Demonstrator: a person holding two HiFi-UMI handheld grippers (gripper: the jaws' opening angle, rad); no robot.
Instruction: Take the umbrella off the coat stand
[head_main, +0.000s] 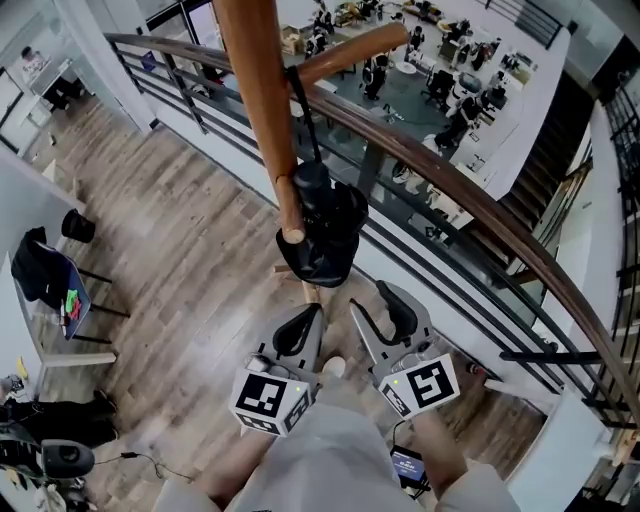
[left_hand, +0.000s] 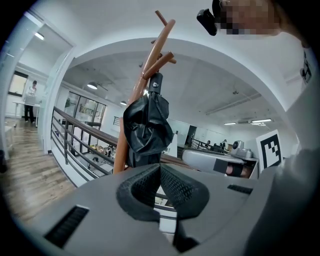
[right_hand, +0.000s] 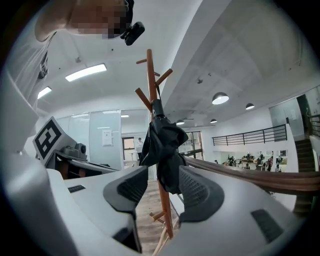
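A folded black umbrella (head_main: 325, 235) hangs by its strap from a peg of the wooden coat stand (head_main: 262, 90), close to the pole. Both grippers sit just below and in front of it, apart from it. My left gripper (head_main: 312, 312) has its jaws together with nothing between them. My right gripper (head_main: 375, 300) stands open and empty. In the left gripper view the umbrella (left_hand: 147, 130) hangs beyond the closed left gripper (left_hand: 160, 167), against the stand (left_hand: 150, 65). In the right gripper view the umbrella (right_hand: 162, 145) shows through the gap of the right gripper (right_hand: 163, 172), farther off on the stand (right_hand: 151, 75).
A wooden handrail (head_main: 450, 180) over a glass balustrade runs right behind the stand, with an open atrium below. A chair draped in dark cloth (head_main: 45, 275) stands at the left on the wood floor. A person (left_hand: 31, 92) stands far off.
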